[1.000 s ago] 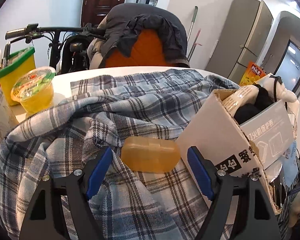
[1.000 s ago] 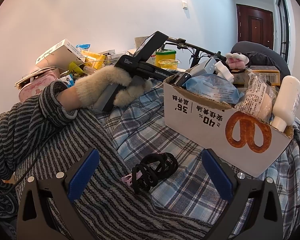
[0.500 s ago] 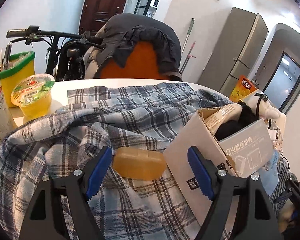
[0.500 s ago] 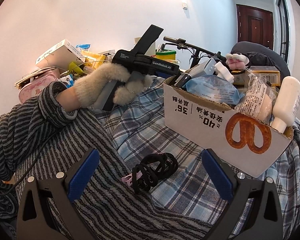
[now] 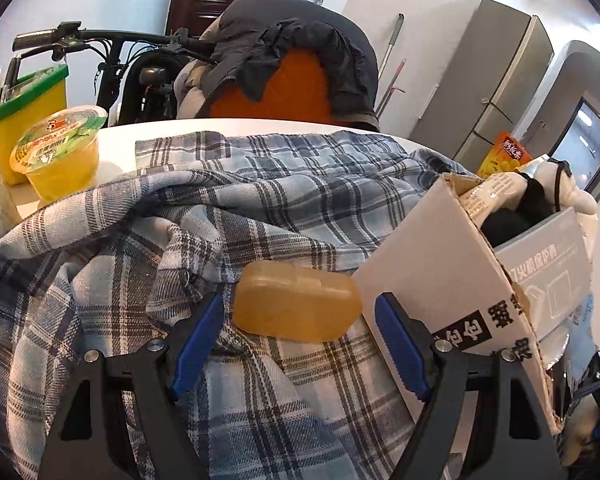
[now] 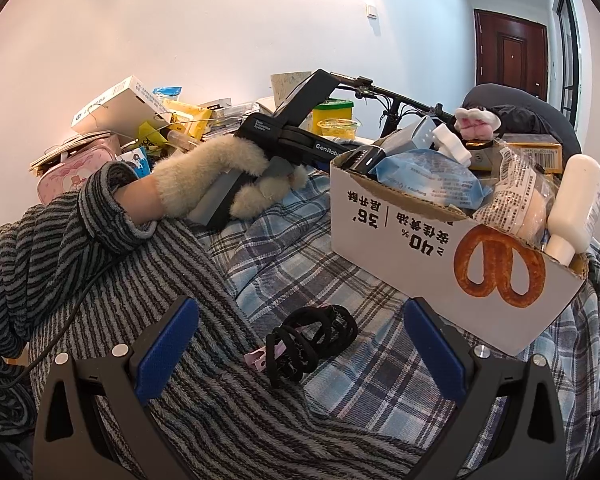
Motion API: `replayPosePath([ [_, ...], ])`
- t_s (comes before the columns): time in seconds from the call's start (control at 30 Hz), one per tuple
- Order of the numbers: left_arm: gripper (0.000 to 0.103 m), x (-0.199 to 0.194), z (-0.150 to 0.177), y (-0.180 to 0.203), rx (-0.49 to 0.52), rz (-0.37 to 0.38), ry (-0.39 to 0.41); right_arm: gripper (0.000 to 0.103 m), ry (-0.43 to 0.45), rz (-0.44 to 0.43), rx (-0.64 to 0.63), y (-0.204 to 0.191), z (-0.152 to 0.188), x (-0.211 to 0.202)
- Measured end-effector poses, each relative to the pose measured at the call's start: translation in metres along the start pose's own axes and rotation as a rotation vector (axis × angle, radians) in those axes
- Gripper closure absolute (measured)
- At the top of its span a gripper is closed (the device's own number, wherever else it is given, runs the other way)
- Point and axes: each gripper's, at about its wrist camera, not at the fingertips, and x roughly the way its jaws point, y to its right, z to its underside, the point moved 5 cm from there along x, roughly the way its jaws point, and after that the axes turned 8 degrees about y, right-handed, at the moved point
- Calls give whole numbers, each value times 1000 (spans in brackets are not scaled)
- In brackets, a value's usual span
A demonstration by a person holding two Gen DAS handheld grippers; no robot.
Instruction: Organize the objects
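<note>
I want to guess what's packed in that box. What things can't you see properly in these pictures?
- Cardboard box, right wrist view: the lower contents are hidden by its wall and the top items.
- Orange case, left wrist view: cloudy plastic hides any contents.
- Black hair ties, right wrist view: too tangled to count.
- Table, left wrist view: mostly hidden by the plaid shirt.

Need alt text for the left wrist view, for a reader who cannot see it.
The open left gripper frames an amber plastic case lying on a crumpled blue plaid shirt, without touching it. A full cardboard box stands right of the case; a jelly cup sits far left.
</note>
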Motion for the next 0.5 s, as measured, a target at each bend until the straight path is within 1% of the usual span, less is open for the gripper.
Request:
replayPosePath([
  [0.03, 33, 0, -1, 1, 7, -8, 11, 1, 0, 0, -2, 0, 0, 0],
  [0.07, 37, 0, -2, 2, 14, -16, 15, 1, 0, 0, -3, 0, 0, 0],
  [0.2, 37, -2, -2, 7, 56, -52, 25, 1, 1, 1, 0, 0, 0, 1],
  [0.27, 37, -9, -3, 7, 51, -43, 43, 1, 11, 1, 2, 1, -1, -1],
  [0.37, 37, -32, -11, 6, 20, -16, 115, 1, 26, -7, 14, 3, -3, -4],
  [0.47, 37, -61, -23, 0, -33, 11, 226, 1, 15, -6, 17, 4, -1, -2],
  [0.5, 37, -74, -27, -4, -61, 21, 277, 1, 1, -7, 19, 4, 1, 0],
])
